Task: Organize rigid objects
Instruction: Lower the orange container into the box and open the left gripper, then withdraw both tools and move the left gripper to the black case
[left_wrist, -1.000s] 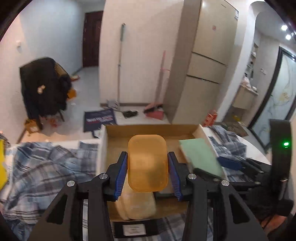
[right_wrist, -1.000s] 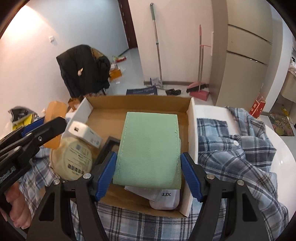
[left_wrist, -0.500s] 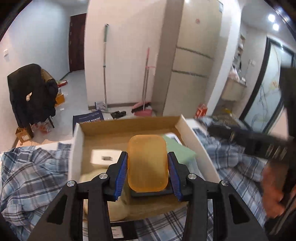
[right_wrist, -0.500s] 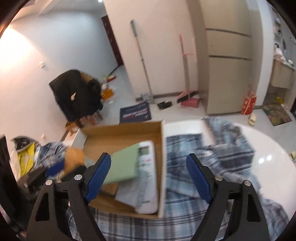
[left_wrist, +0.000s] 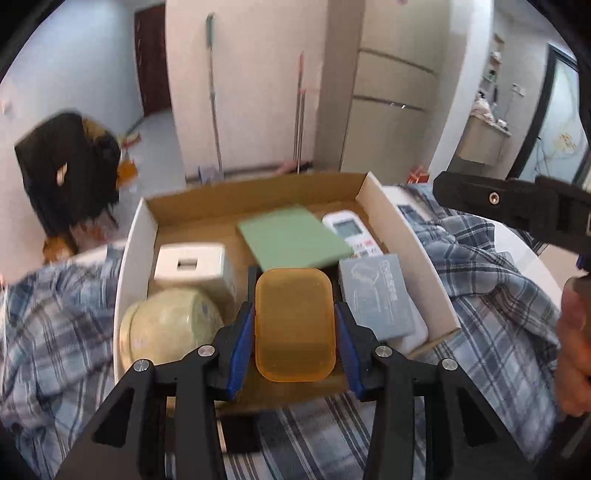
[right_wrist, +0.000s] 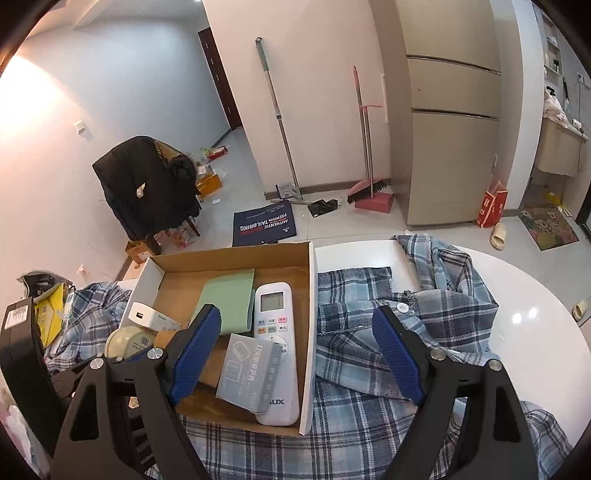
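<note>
My left gripper (left_wrist: 294, 328) is shut on an orange plastic case (left_wrist: 294, 323) and holds it over the front of the cardboard box (left_wrist: 406, 240). In the box lie a green notebook (left_wrist: 291, 236), a white remote (left_wrist: 351, 230), a grey card pack (left_wrist: 380, 295), a white charger (left_wrist: 190, 264) and a pale round tin (left_wrist: 170, 328). My right gripper (right_wrist: 295, 354) is open and empty, above the box's right wall (right_wrist: 310, 332). The notebook (right_wrist: 229, 299), remote (right_wrist: 275, 347) and card pack (right_wrist: 251, 373) also show in the right wrist view.
The box sits on a white round table (right_wrist: 535, 295) covered by a blue plaid shirt (right_wrist: 406, 325). A yellow bag (right_wrist: 50, 317) lies at the table's left. A chair with a black coat (right_wrist: 147, 188), brooms and a fridge stand beyond.
My right gripper has let go of the green notebook, which now lies in the box, and has pulled back to the right, open. My left gripper has moved over the box, still holding the orange case.
</note>
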